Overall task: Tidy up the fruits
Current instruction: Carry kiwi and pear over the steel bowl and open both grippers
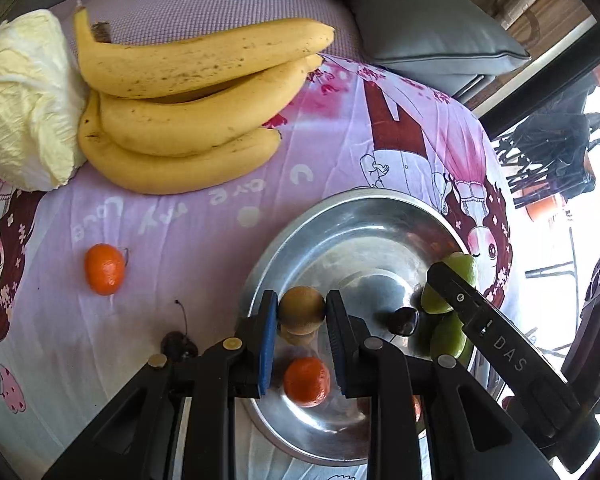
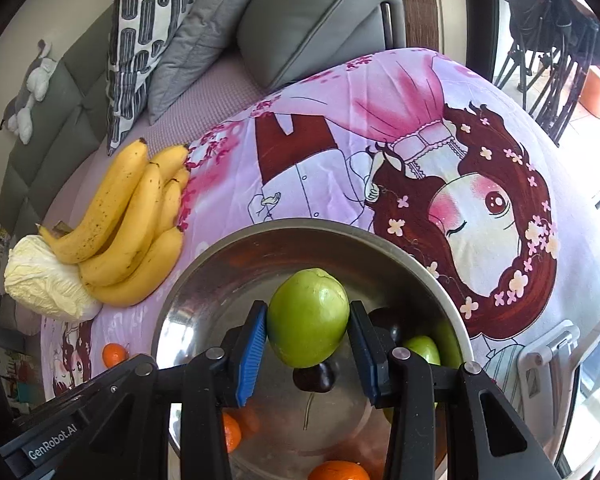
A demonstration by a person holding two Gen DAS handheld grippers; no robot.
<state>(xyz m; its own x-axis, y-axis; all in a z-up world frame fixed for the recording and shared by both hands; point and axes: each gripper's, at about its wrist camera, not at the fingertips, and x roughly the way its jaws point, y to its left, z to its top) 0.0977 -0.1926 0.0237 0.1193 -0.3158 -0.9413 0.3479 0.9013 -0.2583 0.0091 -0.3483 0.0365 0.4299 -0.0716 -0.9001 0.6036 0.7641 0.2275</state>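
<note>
Overhead, my left tongs [image 1: 302,312] pinch a small brown fruit [image 1: 301,309] above the steel bowl [image 1: 352,216], where a tangerine [image 1: 307,381] and a cherry [image 1: 405,321] already lie — my right tongs [image 2: 308,330] clamp a green guava [image 2: 308,316] over the same bowl. Bananas [image 1: 188,104] and another tangerine [image 1: 104,269] rest on the printed bedsheet [image 1: 204,240].

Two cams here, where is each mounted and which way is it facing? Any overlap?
Left wrist: on the left gripper, looking steeply down its jaws, shut on a small round brown fruit over the round steel bowl; right gripper's finger shows.
Right wrist: on the right gripper, looking down; jaws clamp a green round fruit.
Shared: bowl, yellow banana bunch, pale cabbage.
</note>
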